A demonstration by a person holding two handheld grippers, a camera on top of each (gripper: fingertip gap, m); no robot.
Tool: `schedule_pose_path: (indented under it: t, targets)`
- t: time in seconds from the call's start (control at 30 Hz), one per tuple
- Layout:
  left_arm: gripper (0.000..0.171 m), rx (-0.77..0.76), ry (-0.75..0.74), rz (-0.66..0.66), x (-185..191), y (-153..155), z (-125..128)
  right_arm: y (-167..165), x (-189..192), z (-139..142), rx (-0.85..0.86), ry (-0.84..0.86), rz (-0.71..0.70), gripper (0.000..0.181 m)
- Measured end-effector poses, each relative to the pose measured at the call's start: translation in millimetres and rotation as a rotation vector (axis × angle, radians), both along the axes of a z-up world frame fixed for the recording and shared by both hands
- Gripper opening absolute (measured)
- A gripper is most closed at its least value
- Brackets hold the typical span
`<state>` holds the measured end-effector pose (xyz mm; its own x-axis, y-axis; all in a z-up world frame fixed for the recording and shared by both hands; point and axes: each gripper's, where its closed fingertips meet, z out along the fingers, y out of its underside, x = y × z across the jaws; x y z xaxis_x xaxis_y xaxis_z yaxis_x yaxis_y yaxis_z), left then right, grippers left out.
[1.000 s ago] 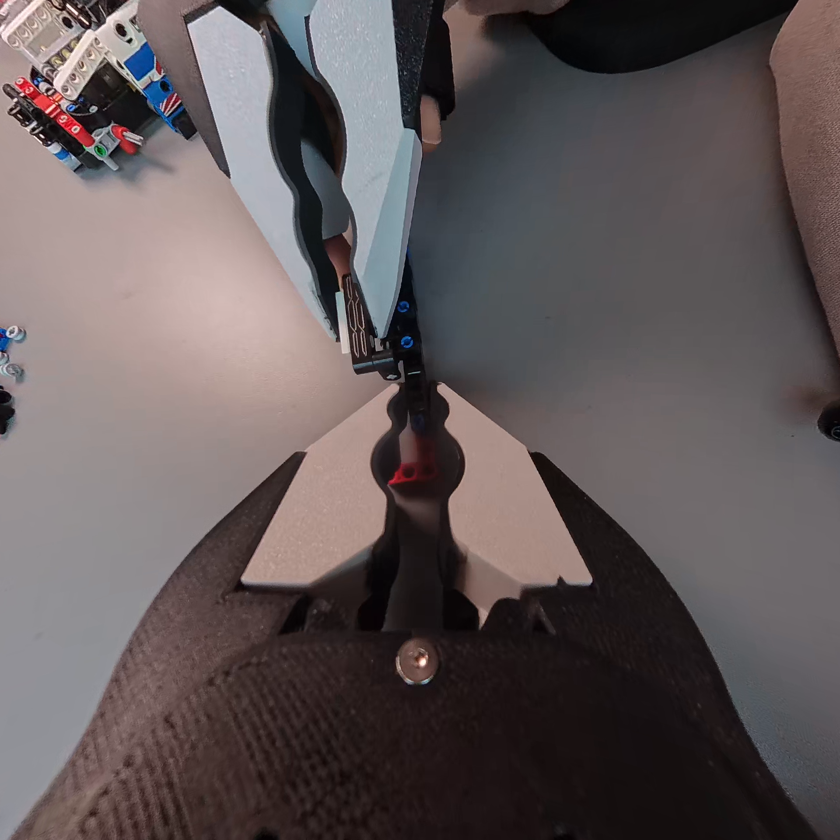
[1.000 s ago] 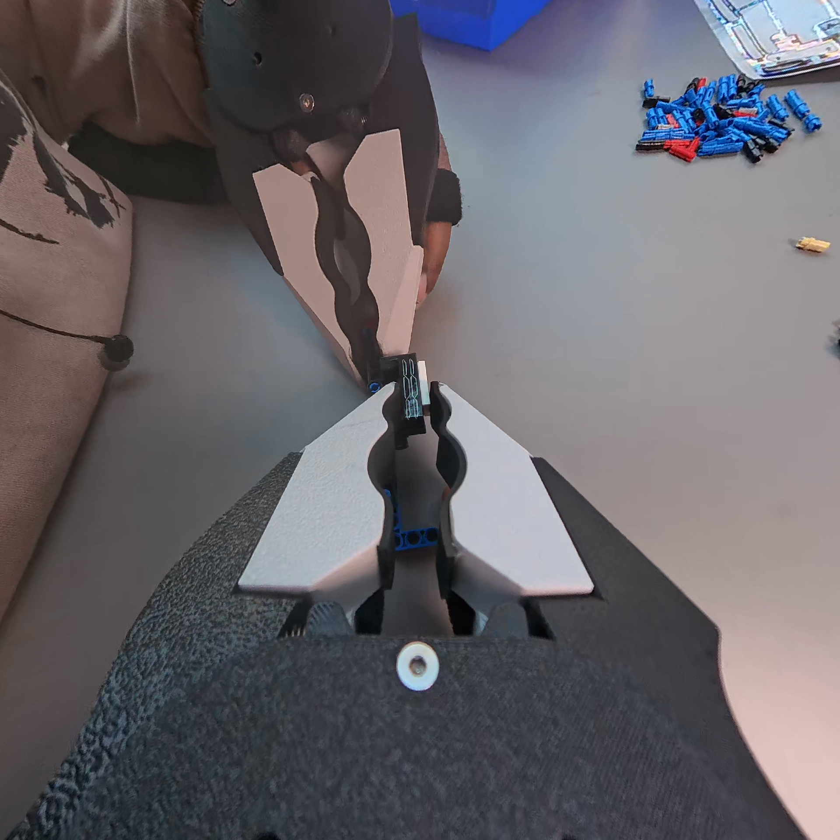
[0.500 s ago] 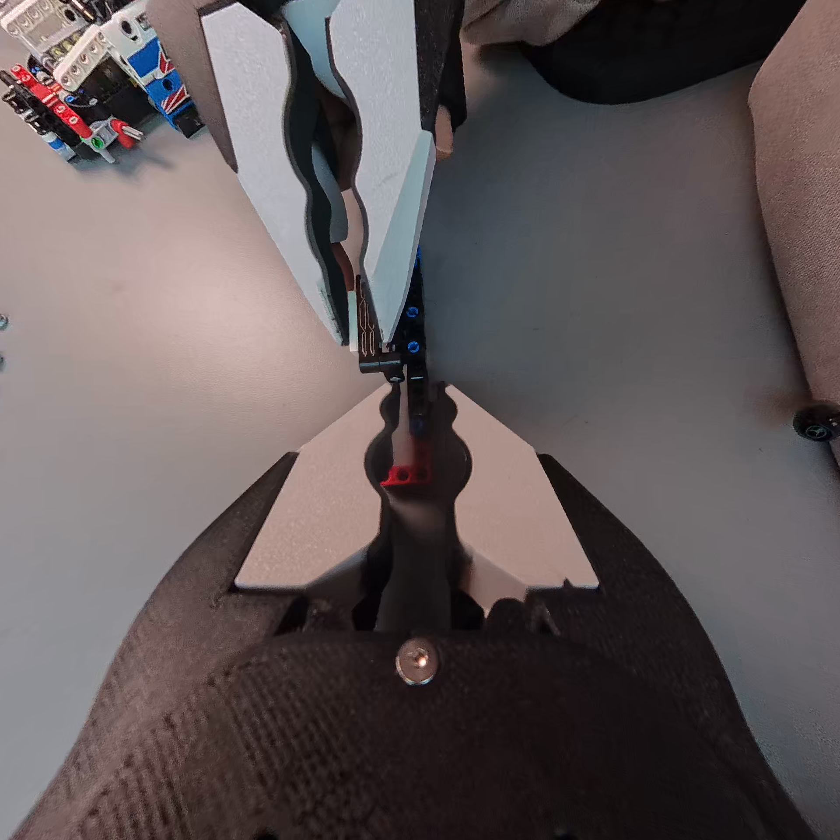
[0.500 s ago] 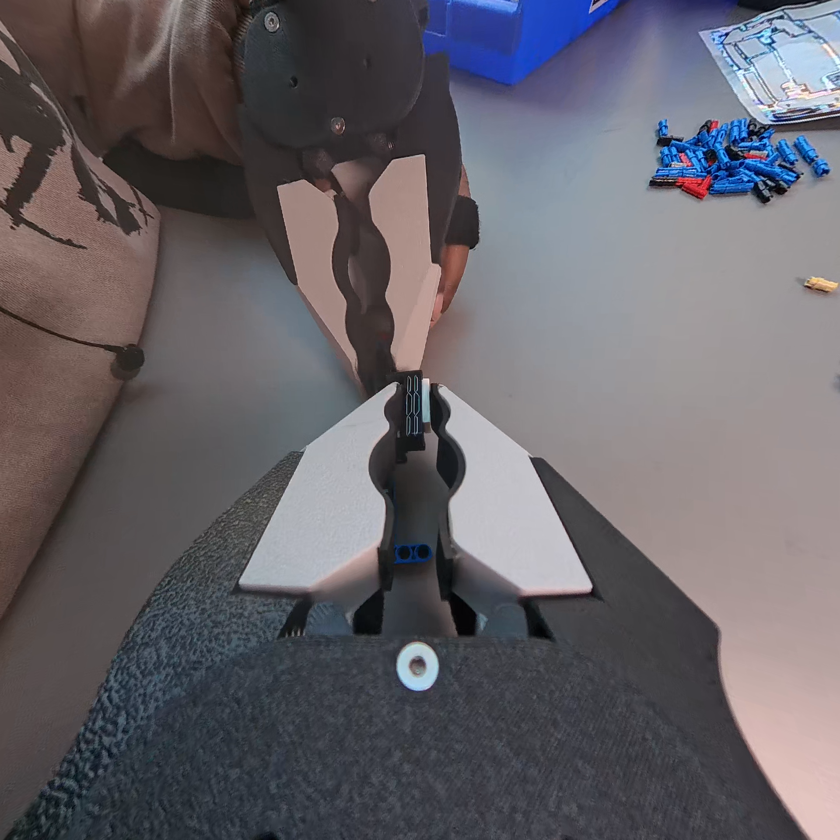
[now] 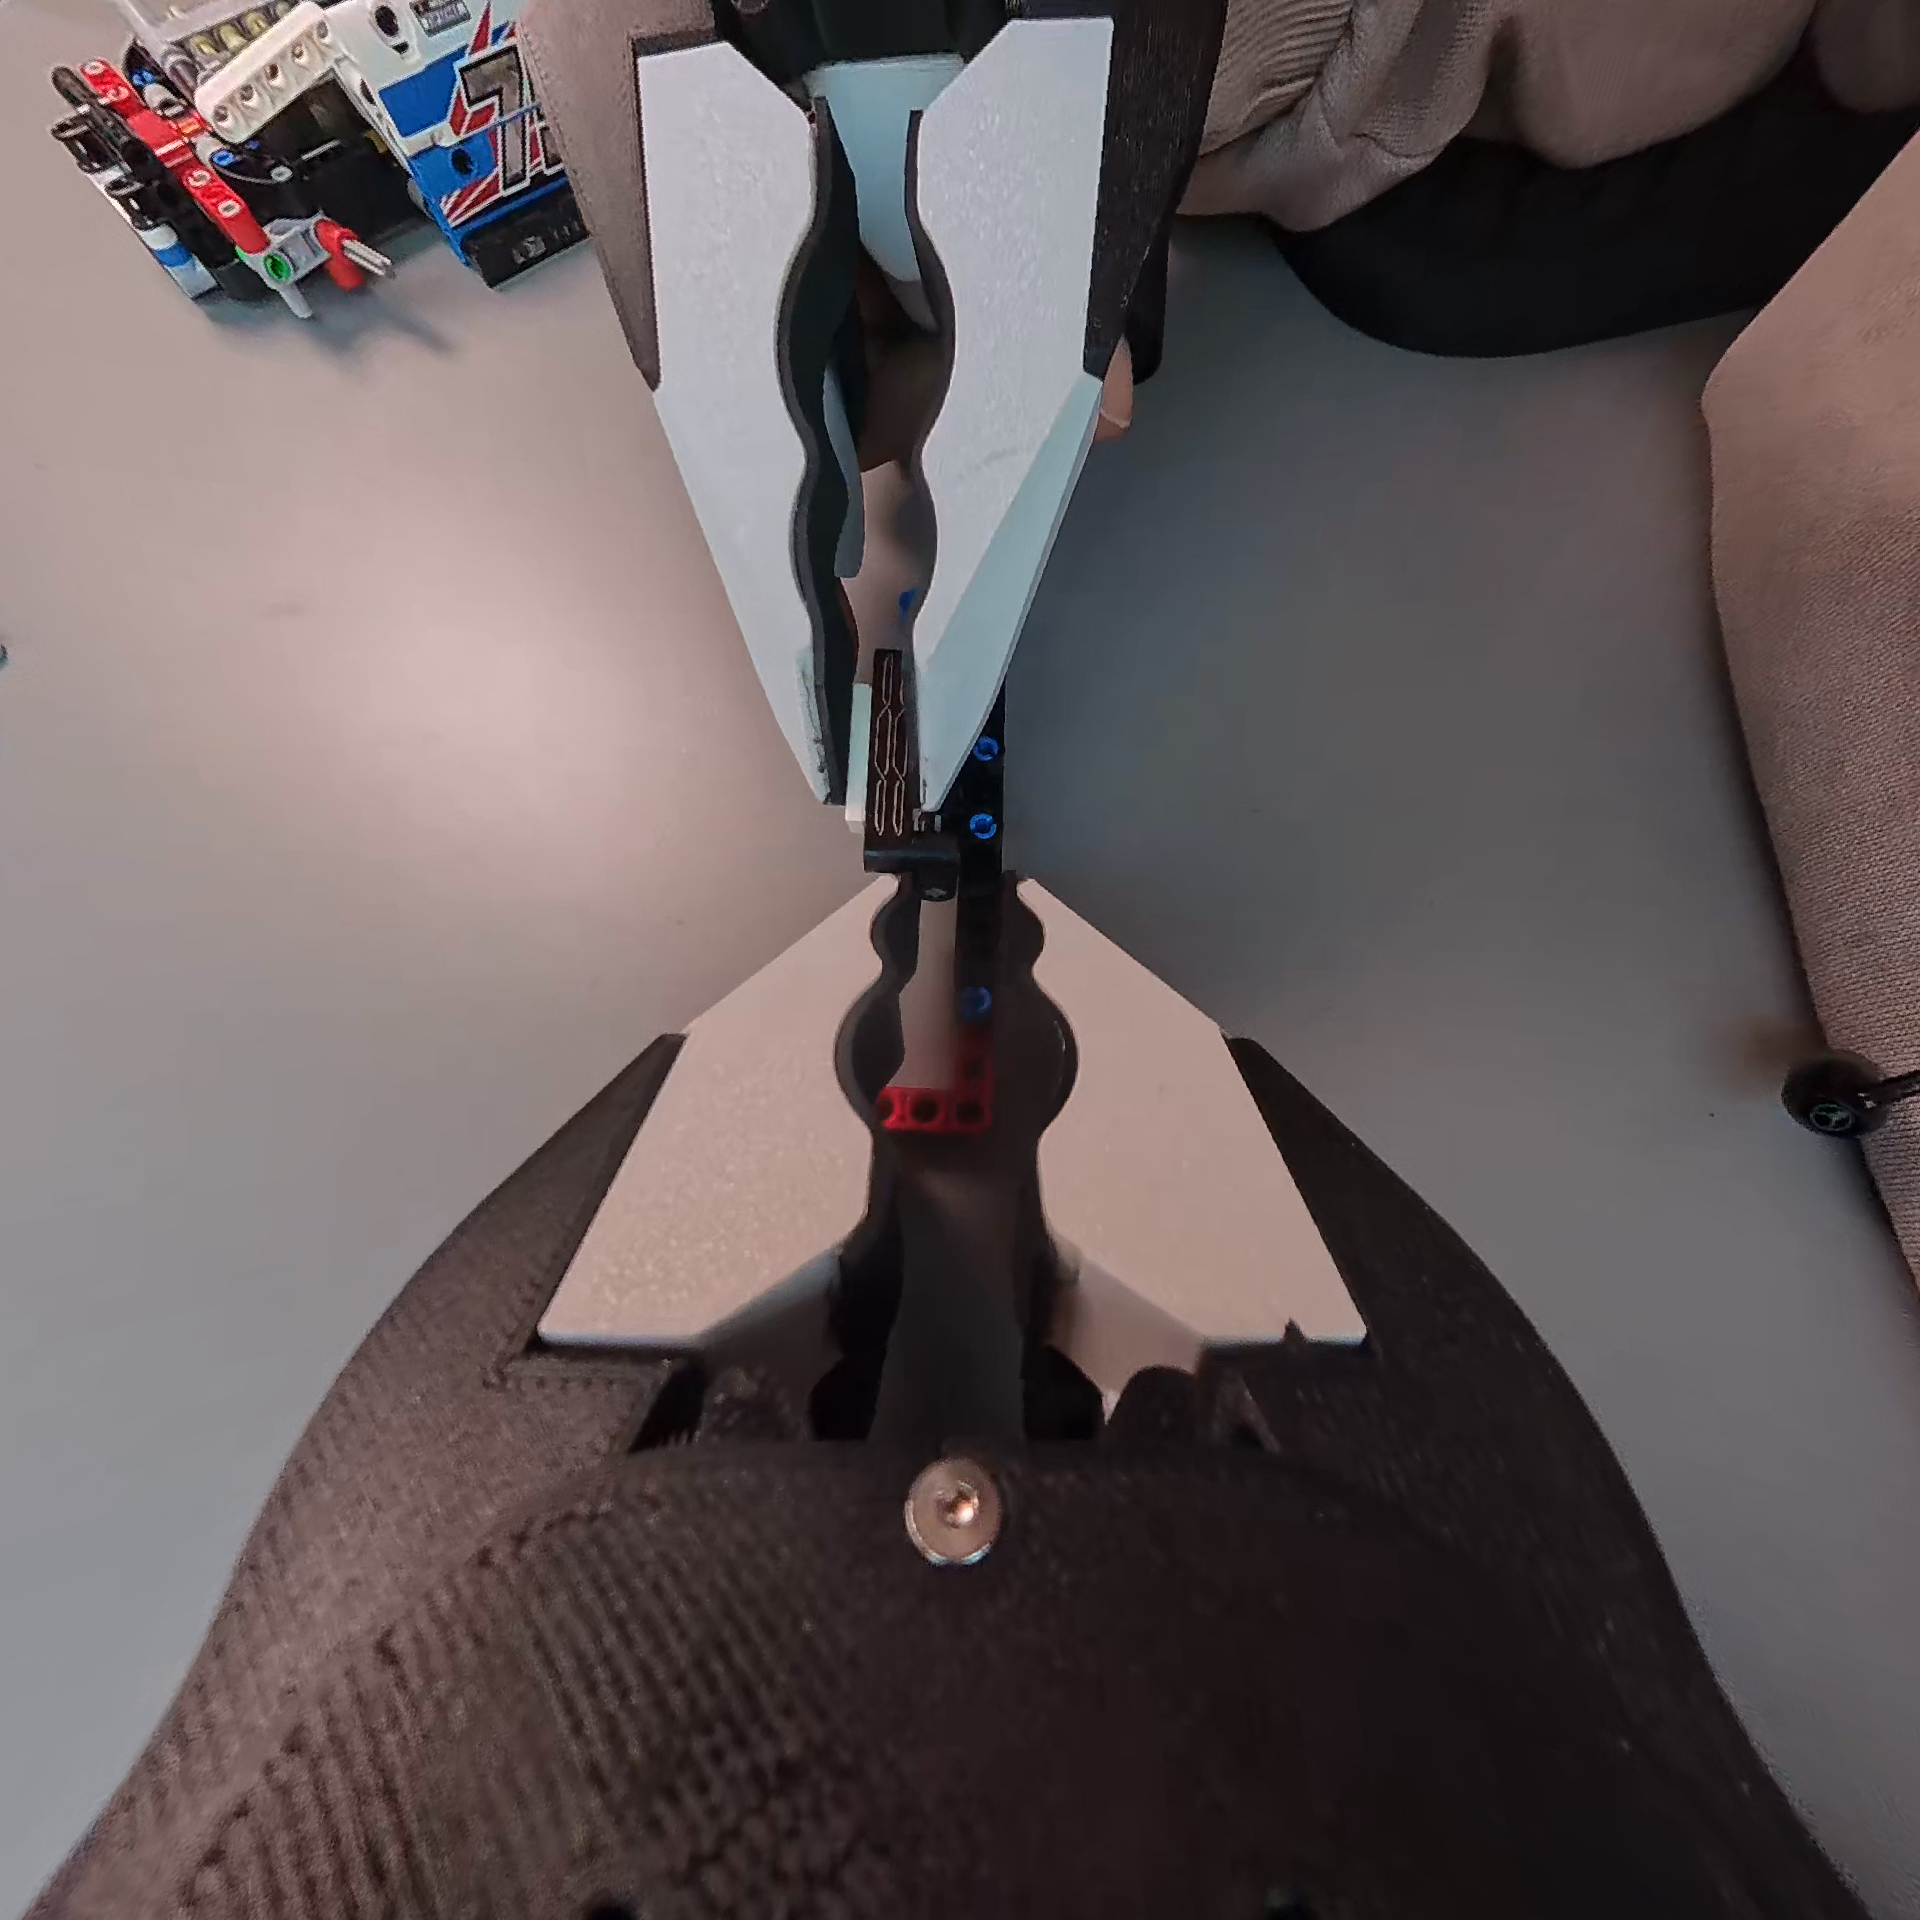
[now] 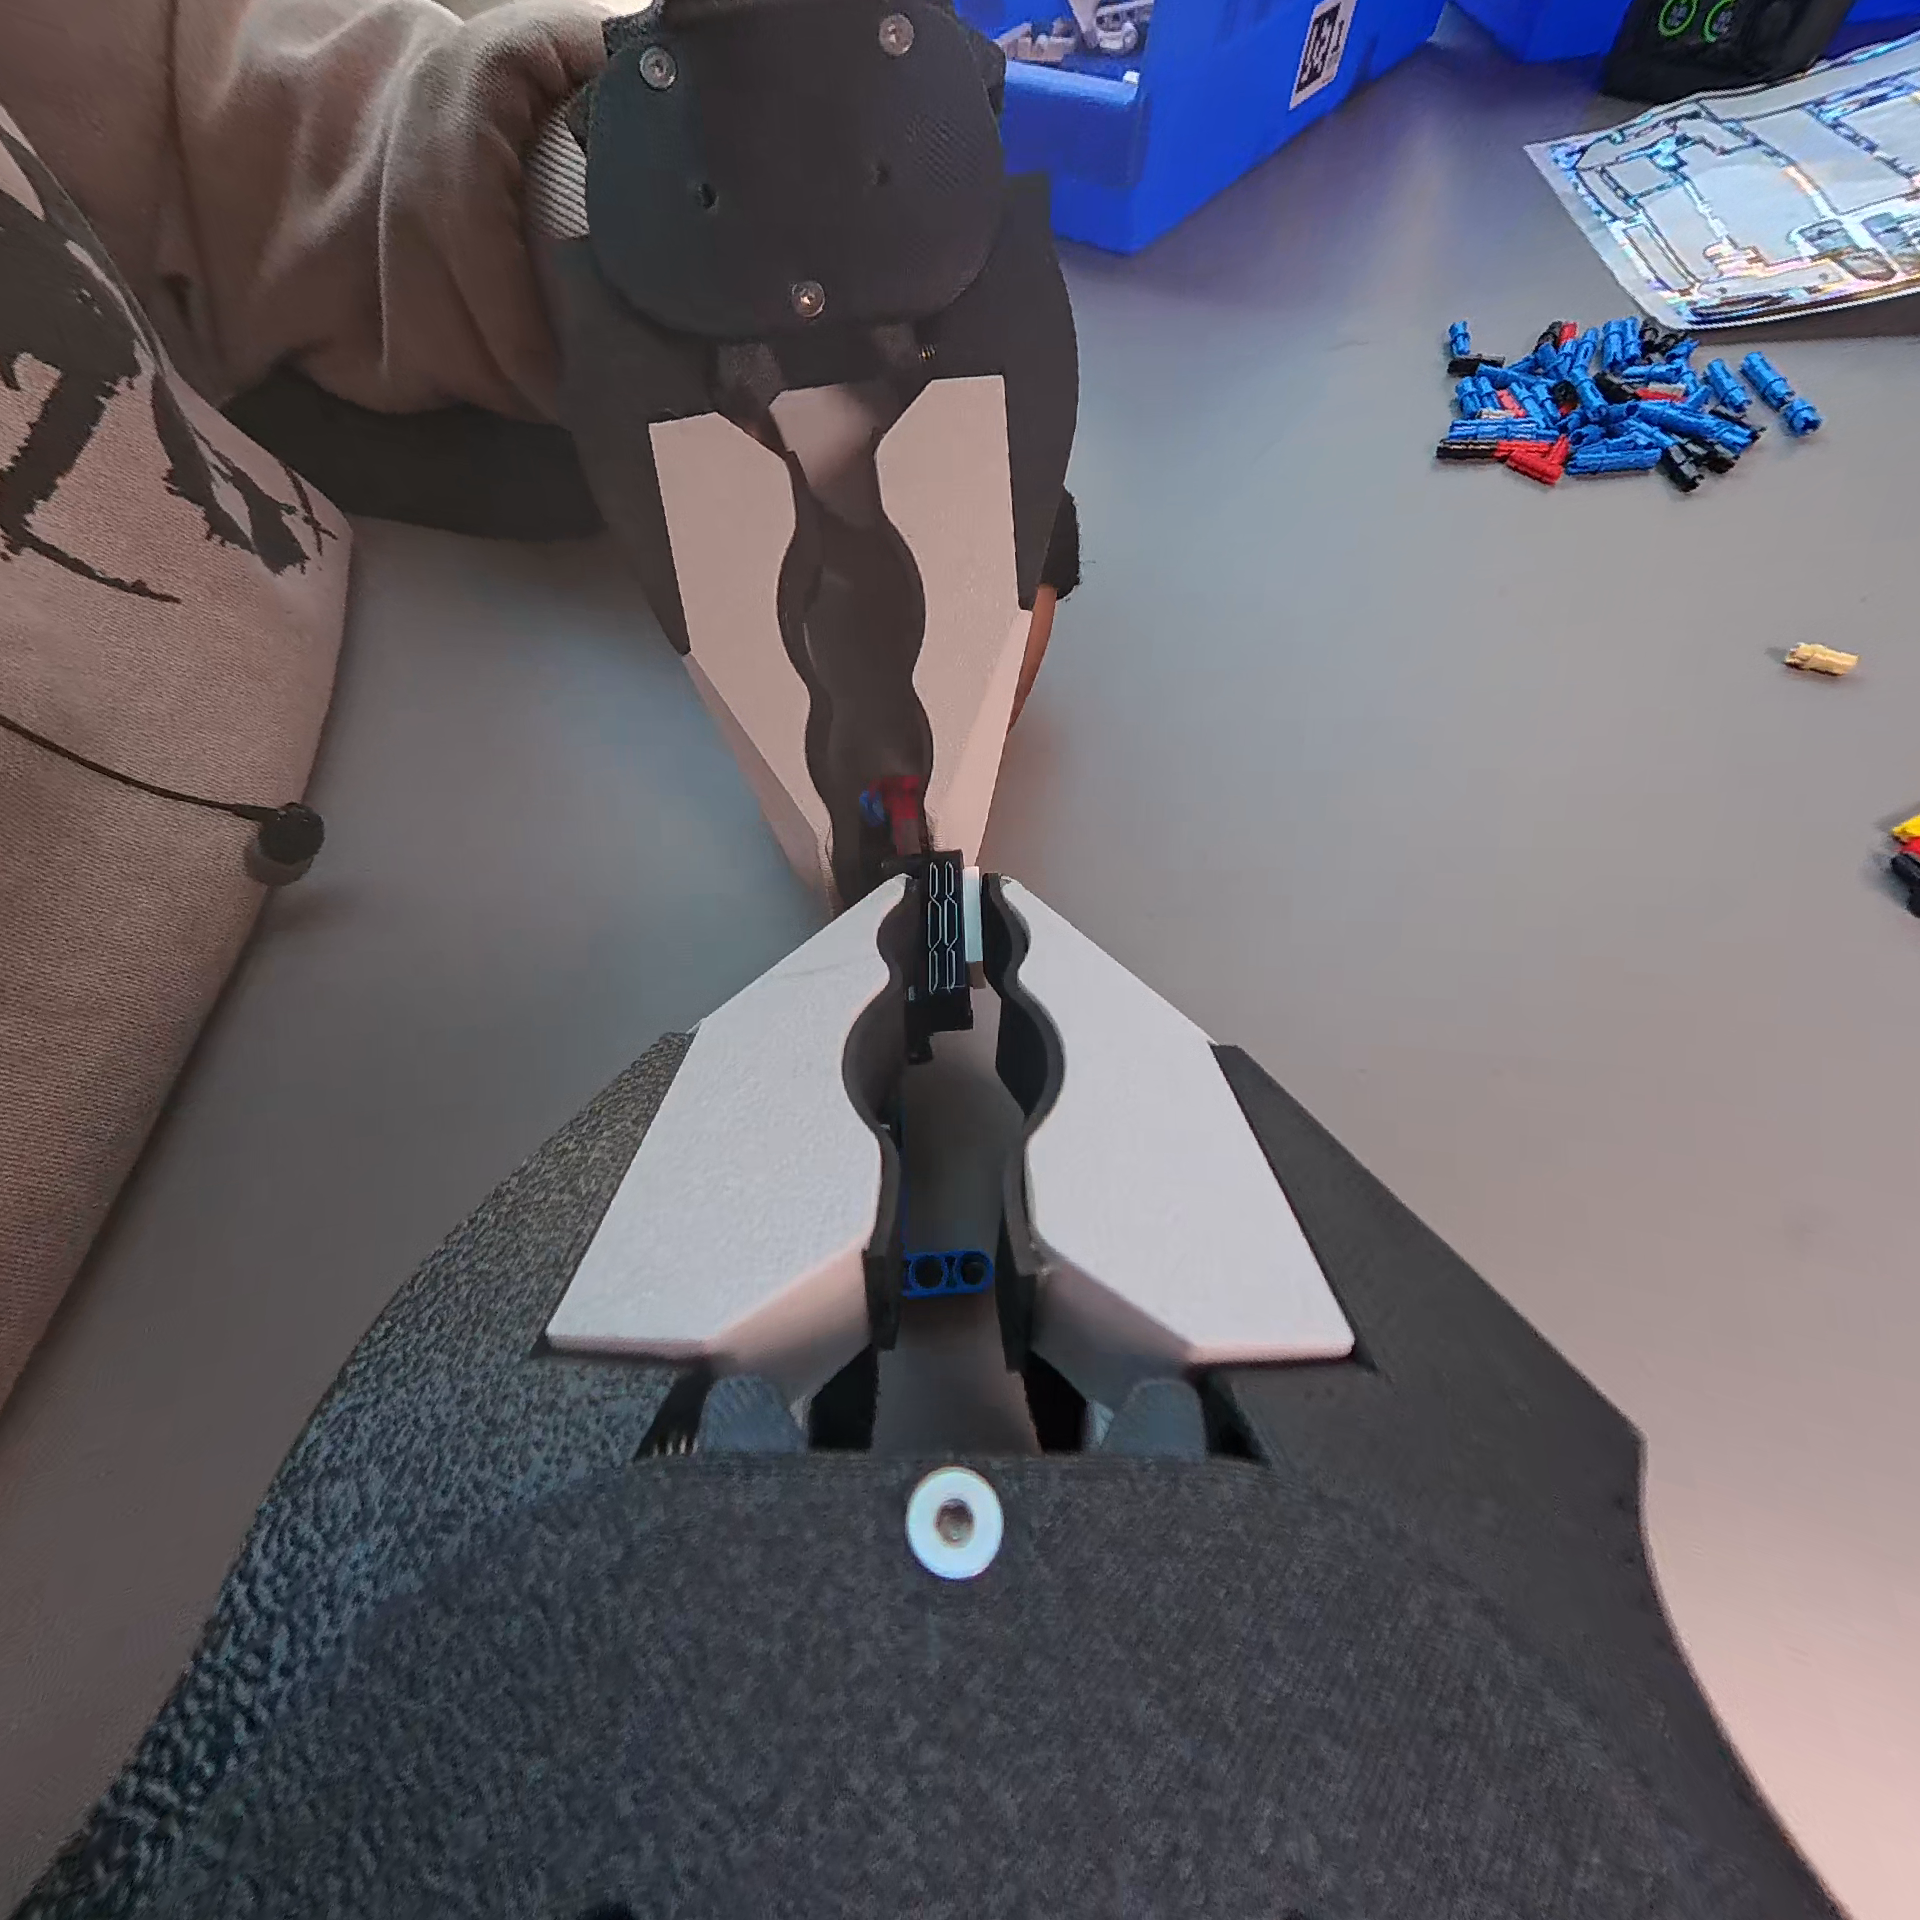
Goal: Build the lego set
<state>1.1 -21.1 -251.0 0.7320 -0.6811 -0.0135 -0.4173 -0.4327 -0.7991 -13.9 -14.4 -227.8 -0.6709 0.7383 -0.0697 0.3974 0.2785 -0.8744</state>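
Observation:
My left gripper (image 5: 951, 885) is shut on a black beam (image 5: 982, 914) with blue pins and a red L-shaped piece (image 5: 940, 1103) at its near end. My right gripper (image 6: 940, 883) is shut on a black patterned piece (image 6: 943, 940) with a white piece beside it; a blue beam (image 6: 945, 1273) sits deeper between its fingers. The two grippers meet tip to tip above the grey table. In the left wrist view the patterned piece (image 5: 891, 748) touches the black beam. The right gripper (image 5: 883, 810) shows there from above, and the left gripper (image 6: 883, 831) shows in the right wrist view.
A partly built white, blue and red lego car (image 5: 343, 135) stands at the far left. A blue bin (image 6: 1174, 135), an instruction sheet (image 6: 1745, 208), a pile of blue pins (image 6: 1600, 405) and a tan piece (image 6: 1818, 657) lie to the right. The person's beige sleeves and torso are close by. My two grippers' fingertips are within a few centimetres of each other.
Both grippers stay shut and tip to tip. The right gripper has swung from slanted to nearly in line with the left. Both views have tilted up, showing more of the car and the bin.

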Motion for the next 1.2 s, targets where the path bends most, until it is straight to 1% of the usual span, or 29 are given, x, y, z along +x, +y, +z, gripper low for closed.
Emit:
schedule_pose_path:
  t: [0.17, 0.5, 0.83, 0.93, 1.03, 1.1, 1.2]
  targets:
    - [0.014, 0.037, 0.043, -0.009, -1.2, 0.6, -0.4, 0.6, -0.2, -0.8, -0.002, -0.007, -0.015, 0.009]
    - [0.014, 0.030, 0.040, -0.006, -2.2, 0.1, -1.1, 1.9, -1.6, -2.4, -0.035, -0.043, -0.058, 0.009]
    - [0.014, 0.029, 0.039, -0.021, -0.9, -2.1, -1.4, -0.6, 0.1, -2.0, -0.031, -0.037, -0.036, 0.009]
    - [0.014, 0.033, 0.044, -0.023, -0.3, -2.2, -1.5, -0.8, 0.9, -2.1, 0.022, 0.001, 0.005, 0.010]
    - [0.014, 0.039, 0.049, -0.027, 0.7, -2.8, -1.4, -2.1, 2.4, -0.7, 0.149, 0.086, 0.053, 0.009]
    - [0.014, 0.044, 0.054, -0.025, 0.6, -2.7, -1.3, -2.1, 2.8, -0.6, 0.180, 0.115, 0.066, 0.009]
    - [0.015, 0.042, 0.053, -0.025, 1.6, -2.2, -1.4, -0.7, 3.6, -2.4, 0.053, 0.010, 0.031, 0.010]
